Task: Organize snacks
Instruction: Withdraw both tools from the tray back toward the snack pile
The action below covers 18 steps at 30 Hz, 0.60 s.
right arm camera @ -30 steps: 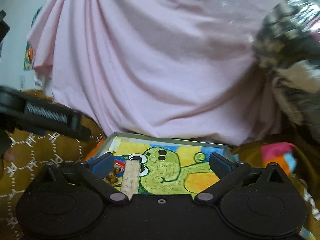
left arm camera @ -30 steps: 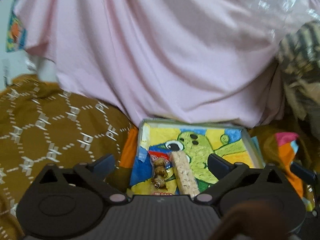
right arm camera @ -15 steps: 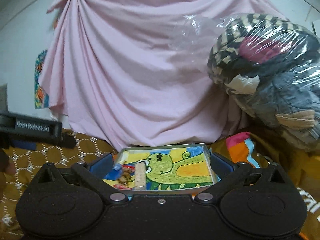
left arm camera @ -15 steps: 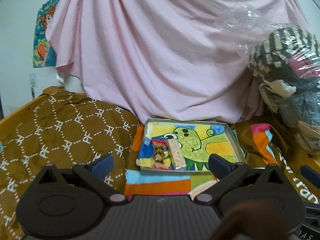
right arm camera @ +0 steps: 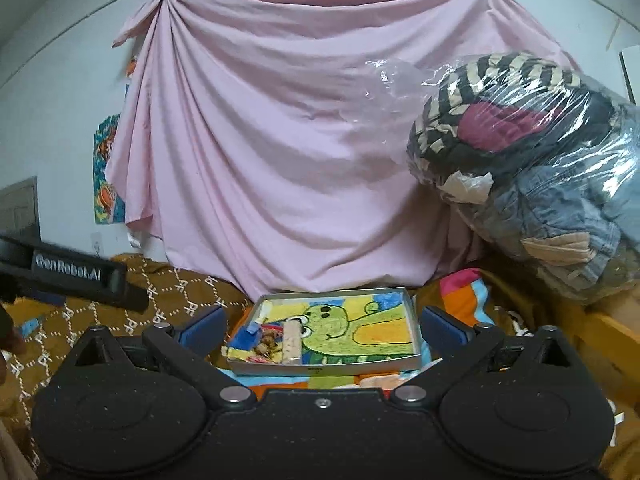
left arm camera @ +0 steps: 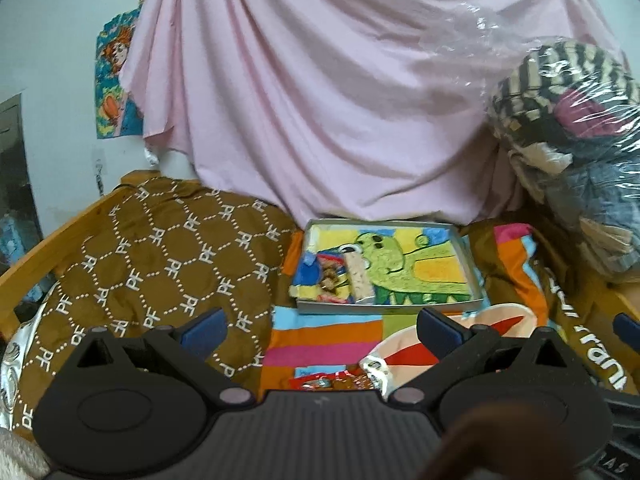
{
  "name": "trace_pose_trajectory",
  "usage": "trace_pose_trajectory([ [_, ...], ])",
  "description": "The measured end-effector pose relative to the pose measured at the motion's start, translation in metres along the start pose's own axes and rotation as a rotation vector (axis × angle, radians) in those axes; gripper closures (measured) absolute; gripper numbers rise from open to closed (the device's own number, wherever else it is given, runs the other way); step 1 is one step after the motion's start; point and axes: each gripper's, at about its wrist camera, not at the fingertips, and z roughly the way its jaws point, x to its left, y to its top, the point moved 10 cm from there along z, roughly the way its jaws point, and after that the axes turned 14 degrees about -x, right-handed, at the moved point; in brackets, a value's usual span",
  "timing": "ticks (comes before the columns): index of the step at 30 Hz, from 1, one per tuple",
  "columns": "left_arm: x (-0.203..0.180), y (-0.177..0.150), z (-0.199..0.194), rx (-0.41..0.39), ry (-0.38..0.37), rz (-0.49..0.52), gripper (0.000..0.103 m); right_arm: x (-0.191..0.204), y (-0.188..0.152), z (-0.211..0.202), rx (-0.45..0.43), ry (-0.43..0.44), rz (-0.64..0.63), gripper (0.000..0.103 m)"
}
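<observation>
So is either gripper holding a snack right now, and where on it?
No. The left gripper and right gripper are both open and empty; two snacks lie in the tray.

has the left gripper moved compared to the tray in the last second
Yes. The left gripper has backed away from the tray: the tray, once between its fingers, now sits smaller and farther ahead, exposing striped cloth.

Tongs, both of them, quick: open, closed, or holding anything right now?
Left tongs: open, holding nothing.
Right tongs: open, holding nothing.
</observation>
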Motion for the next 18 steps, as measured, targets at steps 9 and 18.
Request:
trace_pose_trajectory([
  [9, 0.012, -0.015, 0.026, 0.027, -0.122, 0.037, 0.0, 0.024, -0.021, 0.011, 0.073, -0.039, -0.008, 0.001],
  [18, 0.066, -0.041, 0.089, 0.038, -0.134, 0.006, 0.0, 0.058, -0.054, 0.057, 0.144, -0.142, 0.007, 0.001],
])
